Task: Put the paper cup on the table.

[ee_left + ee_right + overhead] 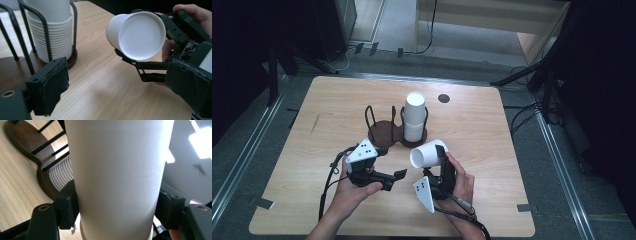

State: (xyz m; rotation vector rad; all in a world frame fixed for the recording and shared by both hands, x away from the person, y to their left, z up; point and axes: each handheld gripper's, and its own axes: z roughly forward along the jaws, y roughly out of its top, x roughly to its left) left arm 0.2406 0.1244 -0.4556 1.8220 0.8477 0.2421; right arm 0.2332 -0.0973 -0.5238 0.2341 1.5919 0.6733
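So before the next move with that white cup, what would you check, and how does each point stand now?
1. Right gripper jaws clamp the held cup: ok.
2. Held cup looks uncrushed, rim round: ok.
3. Left gripper jaws open, nothing between them: ok.
4. Cup stack upright in its ring of the holder: ok.
5. Other ring free: ok.
6. Held cup is a single cup, not two nested: cannot tell.

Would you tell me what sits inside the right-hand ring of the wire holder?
A stack of white cups fills that ring of the holder, rims down; the holder's base beneath the stack is covered.
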